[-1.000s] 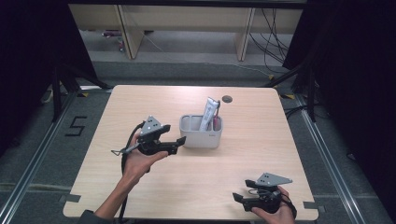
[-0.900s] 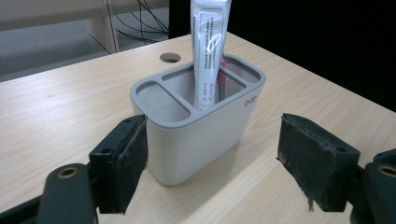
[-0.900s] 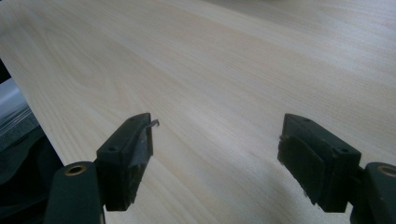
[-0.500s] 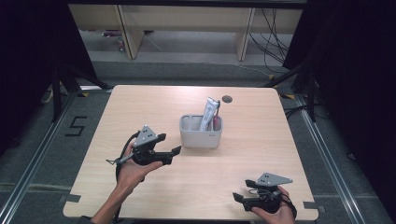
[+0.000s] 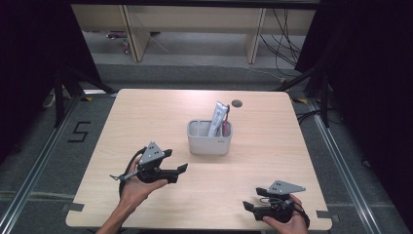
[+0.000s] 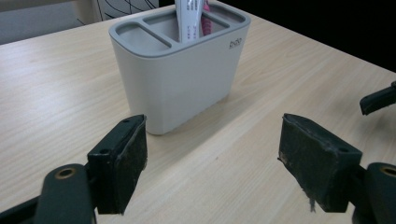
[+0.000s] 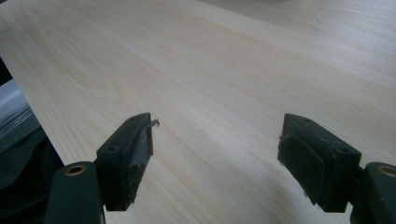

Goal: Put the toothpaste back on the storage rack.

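Note:
A grey compartmented holder (image 5: 209,138) (image 6: 180,70) stands upright near the middle of the light wooden table (image 5: 146,117). A white tube (image 5: 218,118) (image 6: 188,18) leans out of one of its right compartments, with something pink (image 6: 205,23) beside it. My left gripper (image 5: 179,170) (image 6: 212,165) hovers front-left of the holder, open, jaws pointing toward it with nothing between them. Near the table's front right edge my right gripper (image 5: 249,205) (image 7: 215,158) rests low over bare wood, also open and empty.
A small dark round grommet (image 5: 237,103) sits in the table behind the holder. Wooden shelving legs (image 5: 131,34) and cables (image 5: 285,39) stand on the floor beyond the far edge. Metal floor rails (image 5: 39,161) run along both sides.
My left gripper has drawn back from the holder toward the front-left of the table and dropped lower. The right gripper has stayed where it was.

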### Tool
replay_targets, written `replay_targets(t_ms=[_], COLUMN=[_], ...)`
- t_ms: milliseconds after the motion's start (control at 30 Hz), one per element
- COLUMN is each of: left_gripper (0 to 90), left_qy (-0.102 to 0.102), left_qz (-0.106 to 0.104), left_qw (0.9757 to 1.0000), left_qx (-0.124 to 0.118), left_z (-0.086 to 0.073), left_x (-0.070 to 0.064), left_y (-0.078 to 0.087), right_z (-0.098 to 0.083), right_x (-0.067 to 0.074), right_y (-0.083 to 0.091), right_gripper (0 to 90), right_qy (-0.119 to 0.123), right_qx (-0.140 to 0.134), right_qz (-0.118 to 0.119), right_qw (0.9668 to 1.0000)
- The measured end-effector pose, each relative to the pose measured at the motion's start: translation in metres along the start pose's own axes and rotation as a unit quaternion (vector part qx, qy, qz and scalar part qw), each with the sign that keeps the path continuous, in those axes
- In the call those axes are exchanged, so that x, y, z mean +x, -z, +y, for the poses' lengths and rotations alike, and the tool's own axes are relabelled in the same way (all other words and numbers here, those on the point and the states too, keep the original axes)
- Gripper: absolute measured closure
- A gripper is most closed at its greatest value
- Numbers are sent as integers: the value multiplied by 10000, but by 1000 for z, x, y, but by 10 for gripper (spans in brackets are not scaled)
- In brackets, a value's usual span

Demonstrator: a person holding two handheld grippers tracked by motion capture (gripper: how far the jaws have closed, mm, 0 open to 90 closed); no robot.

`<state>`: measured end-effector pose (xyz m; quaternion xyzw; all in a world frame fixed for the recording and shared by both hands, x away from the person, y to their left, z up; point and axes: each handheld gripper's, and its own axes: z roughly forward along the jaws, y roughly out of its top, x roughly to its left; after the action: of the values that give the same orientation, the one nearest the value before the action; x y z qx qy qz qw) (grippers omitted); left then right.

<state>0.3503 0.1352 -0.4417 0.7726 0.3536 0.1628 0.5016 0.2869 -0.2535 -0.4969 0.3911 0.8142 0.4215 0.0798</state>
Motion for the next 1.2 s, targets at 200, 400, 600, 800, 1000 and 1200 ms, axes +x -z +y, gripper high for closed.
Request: replay_targets(t_ms=[200,400,600,800,1000,1200], left_gripper=[223,220,214,207,207,207], left_qy=[-17,-47,-89,-79,-102,-135], left_qz=[11,20,57,42,18,22], left_qw=[10000,10000,9997,9997,9995,9994], left_qx=[13,83,198,247,291,330], left_z=[-8,-19,-31,-40,-51,-58], left_x=[-1,-3,-3,-4,-6,-6], left_y=[5,12,15,21,26,31], right_z=[0,3,2,0,0,0], right_x=[0,0,0,1,3,3], right_y=[0,-4,-1,-1,0,0], right_gripper=[267,267,267,267,268,267], right_qy=[10,63,23,-3,23,27], right_qx=[2,30,20,-17,0,-9], right_qz=[-8,83,-18,-53,-113,-100], right_qw=[10000,9999,10000,10000,9999,9999])
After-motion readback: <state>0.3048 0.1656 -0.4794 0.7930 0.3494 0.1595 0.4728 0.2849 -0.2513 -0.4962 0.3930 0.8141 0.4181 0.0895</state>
